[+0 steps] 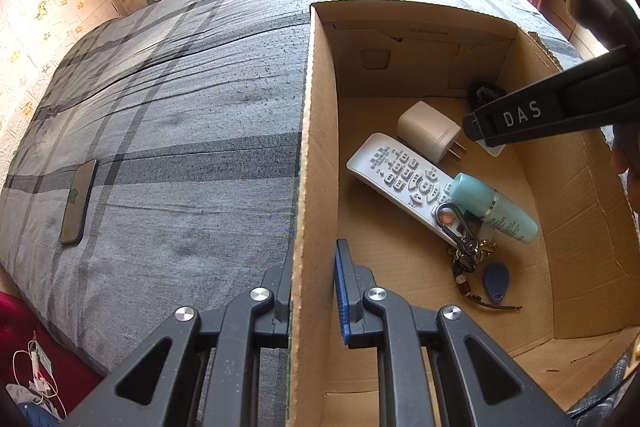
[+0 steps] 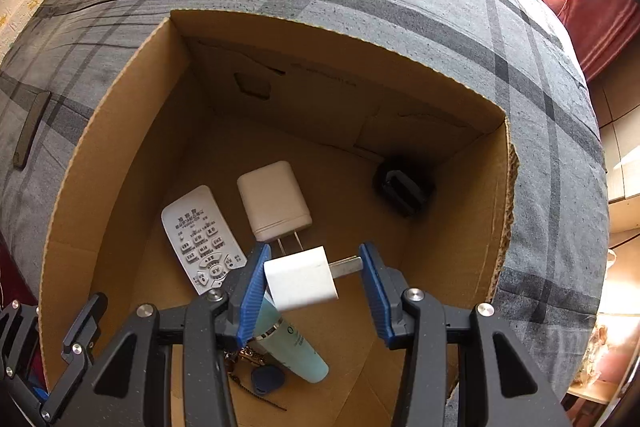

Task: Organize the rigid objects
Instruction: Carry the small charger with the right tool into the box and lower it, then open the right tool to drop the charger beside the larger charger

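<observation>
A cardboard box [image 1: 316,131] [image 2: 100,163] stands on the bed. My left gripper [image 1: 312,291] straddles its left wall, one finger outside and one inside, with a gap on the inner side. My right gripper [image 2: 312,279] is above the box; a small white plug adapter [image 2: 300,283] sits between its jaws, body against the left pad and prongs reaching the right pad. Inside lie a white remote [image 1: 400,179] [image 2: 200,239], a larger white charger [image 1: 430,129] [image 2: 274,203], a teal bottle [image 1: 494,207] [image 2: 292,347], a keyring with a blue fob [image 1: 496,281] [image 2: 266,379] and a black object [image 2: 402,187].
A dark phone [image 1: 78,201] [image 2: 30,129] lies on the grey plaid bedsheet [image 1: 180,107] left of the box. Cables lie on the red floor [image 1: 40,371] at the lower left. The wall with animal stickers [image 1: 48,3] runs behind the bed.
</observation>
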Motion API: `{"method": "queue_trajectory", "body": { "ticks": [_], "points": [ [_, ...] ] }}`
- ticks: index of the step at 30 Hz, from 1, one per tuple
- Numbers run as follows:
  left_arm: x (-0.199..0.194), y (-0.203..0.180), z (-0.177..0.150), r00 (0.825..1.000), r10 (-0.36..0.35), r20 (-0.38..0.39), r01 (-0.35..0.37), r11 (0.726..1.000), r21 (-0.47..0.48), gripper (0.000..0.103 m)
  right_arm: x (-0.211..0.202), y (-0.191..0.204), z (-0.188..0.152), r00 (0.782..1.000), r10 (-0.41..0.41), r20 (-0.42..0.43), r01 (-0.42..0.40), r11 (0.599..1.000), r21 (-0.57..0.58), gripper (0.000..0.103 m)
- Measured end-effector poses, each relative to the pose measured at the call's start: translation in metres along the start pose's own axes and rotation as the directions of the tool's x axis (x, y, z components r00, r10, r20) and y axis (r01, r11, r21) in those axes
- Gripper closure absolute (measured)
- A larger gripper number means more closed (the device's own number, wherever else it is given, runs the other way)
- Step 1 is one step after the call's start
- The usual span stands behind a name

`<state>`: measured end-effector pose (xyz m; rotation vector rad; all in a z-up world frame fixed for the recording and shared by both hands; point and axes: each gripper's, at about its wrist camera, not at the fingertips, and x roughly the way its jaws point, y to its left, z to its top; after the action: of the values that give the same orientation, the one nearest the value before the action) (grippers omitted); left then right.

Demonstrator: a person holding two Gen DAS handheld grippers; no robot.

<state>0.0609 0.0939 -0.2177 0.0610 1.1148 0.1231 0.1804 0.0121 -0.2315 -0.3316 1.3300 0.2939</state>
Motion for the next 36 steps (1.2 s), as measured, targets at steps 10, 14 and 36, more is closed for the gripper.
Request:
{"method": "queue_trajectory", "body": {
  "ticks": [10, 14, 36],
  "points": [
    [-0.001, -0.001, -0.001, 1.000, 0.003, 0.004, -0.003, 1.000, 0.007, 0.087, 0.024, -0.003, 0.001, 0.999, -0.004, -0.042, 0.005, 1.000, 0.031, 0.054],
    [-0.001, 0.000, -0.001, 1.000, 0.002, 0.001, -0.002, 1.000, 0.005, 0.087, 0.025, -0.002, 0.002, 0.999, 0.011, -0.046, -0.009, 0.999, 0.035, 0.054],
    [-0.001, 0.002, -0.001, 1.000, 0.002, 0.002, -0.002, 1.000, 0.005, 0.087, 0.009, 0.006, 0.015, 1.000, 0.025, -0.012, -0.025, 0.999, 0.045, 0.045]
  ]
}}
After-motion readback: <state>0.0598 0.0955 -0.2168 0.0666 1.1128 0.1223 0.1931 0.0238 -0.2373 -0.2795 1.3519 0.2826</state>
